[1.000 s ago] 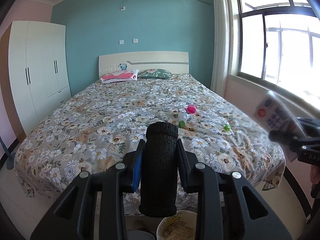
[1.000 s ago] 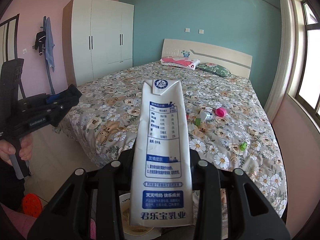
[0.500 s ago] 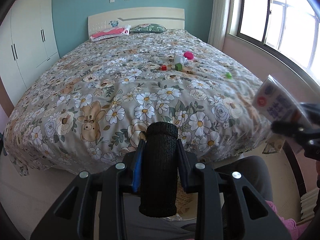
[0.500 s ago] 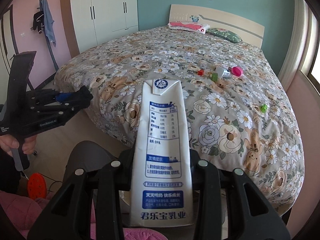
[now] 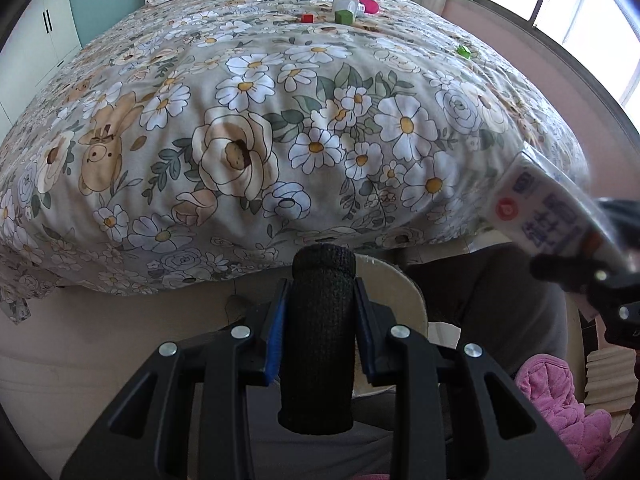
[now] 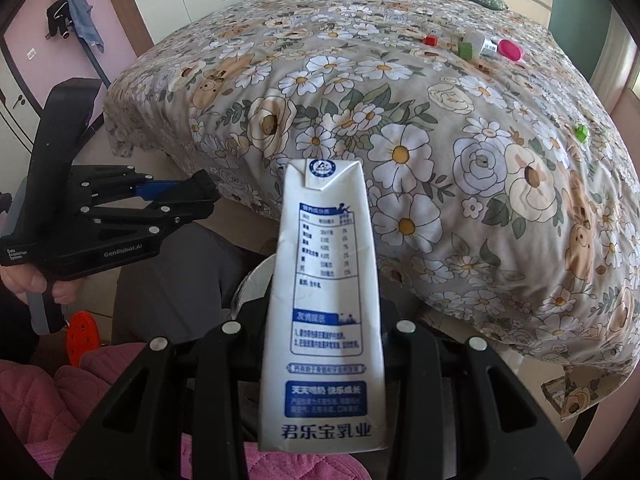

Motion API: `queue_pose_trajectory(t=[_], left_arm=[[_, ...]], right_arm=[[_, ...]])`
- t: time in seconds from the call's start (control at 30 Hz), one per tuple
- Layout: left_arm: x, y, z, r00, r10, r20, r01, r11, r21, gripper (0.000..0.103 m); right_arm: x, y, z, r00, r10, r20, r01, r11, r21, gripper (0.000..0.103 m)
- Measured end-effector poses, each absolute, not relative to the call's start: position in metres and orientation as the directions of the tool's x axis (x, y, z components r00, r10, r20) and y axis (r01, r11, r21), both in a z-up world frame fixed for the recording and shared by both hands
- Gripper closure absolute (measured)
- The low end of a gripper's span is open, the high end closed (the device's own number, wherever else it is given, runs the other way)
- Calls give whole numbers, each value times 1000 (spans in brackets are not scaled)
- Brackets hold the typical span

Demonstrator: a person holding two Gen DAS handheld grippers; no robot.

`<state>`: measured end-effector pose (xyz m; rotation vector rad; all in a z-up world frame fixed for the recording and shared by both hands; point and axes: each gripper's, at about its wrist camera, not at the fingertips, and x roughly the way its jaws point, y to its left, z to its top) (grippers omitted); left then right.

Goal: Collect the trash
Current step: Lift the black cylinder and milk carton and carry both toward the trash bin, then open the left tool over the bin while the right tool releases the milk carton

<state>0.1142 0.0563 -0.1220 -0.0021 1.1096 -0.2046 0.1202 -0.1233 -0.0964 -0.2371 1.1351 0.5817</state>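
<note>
Bed edge [image 5: 280, 256] just beyond bucket rim [image 5: 400, 280]

The bedspread [image 5: 280, 128] was grey, printed with white daisies, cream roses and tan bears. The carton [image 6: 326, 312] was white with blue panels and blue print. The roll [image 5: 320, 332] was black and knitted in texture, set between blue pads [image 5: 276, 344] on a black left gripper [image 5: 320, 304]. On the bed lay a red cube [image 5: 307, 18], a green cube [image 5: 343, 17] and a pink cap [image 5: 370, 5]. A quilted garment [image 6: 48, 396] was pink; a perforated disc [image 6: 82, 334] was orange.
</note>
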Motion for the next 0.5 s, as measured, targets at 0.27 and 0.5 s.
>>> queue_pose_trajectory(t=[0.27,0.5], left_arm=[[133,53,-184,280,-218,-935,143,973,-184,70],[152,51,-238,162,-240,-957,100,969,-226,70]], right_arm=[[141,-115,-170,148,273,-950,-540,828,154,66],[154,-105,-240,15,219,-976,-529,830,178,66]])
